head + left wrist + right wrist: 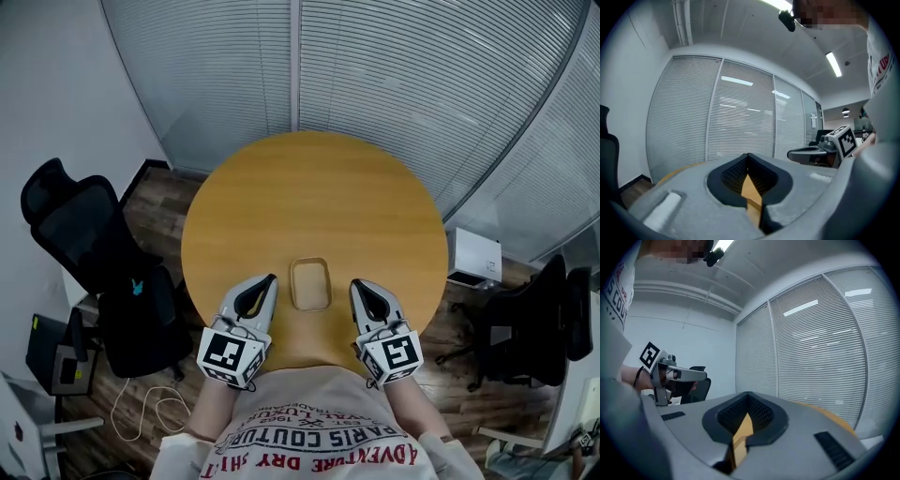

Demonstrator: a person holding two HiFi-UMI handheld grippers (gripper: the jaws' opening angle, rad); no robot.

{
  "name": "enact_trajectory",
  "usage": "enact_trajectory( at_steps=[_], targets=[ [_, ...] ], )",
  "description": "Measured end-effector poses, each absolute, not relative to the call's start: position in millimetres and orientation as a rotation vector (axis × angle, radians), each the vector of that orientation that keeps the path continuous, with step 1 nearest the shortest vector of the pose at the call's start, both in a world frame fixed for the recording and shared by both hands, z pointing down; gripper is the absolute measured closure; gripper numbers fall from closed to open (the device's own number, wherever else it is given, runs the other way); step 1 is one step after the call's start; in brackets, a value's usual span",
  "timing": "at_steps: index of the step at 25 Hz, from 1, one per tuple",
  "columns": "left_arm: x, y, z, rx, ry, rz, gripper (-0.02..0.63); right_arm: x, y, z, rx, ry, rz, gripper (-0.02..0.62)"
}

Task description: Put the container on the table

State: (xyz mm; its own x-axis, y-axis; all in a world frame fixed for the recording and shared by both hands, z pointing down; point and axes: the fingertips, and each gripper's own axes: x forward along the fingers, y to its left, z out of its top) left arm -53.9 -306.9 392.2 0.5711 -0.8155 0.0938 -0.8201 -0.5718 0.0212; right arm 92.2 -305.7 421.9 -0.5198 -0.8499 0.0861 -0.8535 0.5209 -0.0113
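Observation:
A small shallow tan container (309, 283) sits on the round wooden table (319, 197) near its front edge, empty inside. My left gripper (271, 279) hovers just left of it and my right gripper (355, 284) just right of it, both apart from the container and pointing level over the table. In the left gripper view the left gripper (748, 156) has its jaws closed tip to tip with nothing between them, and the right gripper (816, 152) shows off to the side. The right gripper (747, 395) is likewise shut and empty in its own view, with the left gripper (675, 375) visible at the left.
A black office chair (89, 239) stands left of the table and another chair (539, 314) to the right. A white box (473, 255) sits on the floor by the table's right edge. Slatted glass walls (375, 66) curve behind the table. A white cable (141, 403) lies on the floor.

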Motion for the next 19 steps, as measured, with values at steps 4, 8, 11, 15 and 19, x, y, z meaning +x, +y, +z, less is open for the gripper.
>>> enact_trajectory(
  at_steps=[4, 8, 11, 15, 19],
  targets=[
    [-56.4, -302.8, 394.9, 2.716, -1.424, 0.115, 0.6, 91.5, -303.6, 422.9, 1.501, -2.681, 0.093, 0.588],
    [-59.5, -298.5, 395.8, 2.696, -1.427, 0.101, 0.6, 87.1, -298.7, 422.6, 1.473, -2.688, 0.08, 0.588],
    [-60.1, -295.1, 397.1, 2.696, -1.428, 0.106, 0.6, 86.2, -296.0, 423.9, 1.479, -2.673, 0.072, 0.588],
    [-67.1, -288.0, 400.4, 2.683, -1.436, 0.119, 0.6, 79.6, -290.5, 430.3, 1.475, -2.662, 0.091, 0.589],
    [-69.6, -288.3, 400.9, 2.677, -1.442, 0.108, 0.6, 77.9, -289.8, 429.4, 1.481, -2.667, 0.091, 0.589]
  ],
)
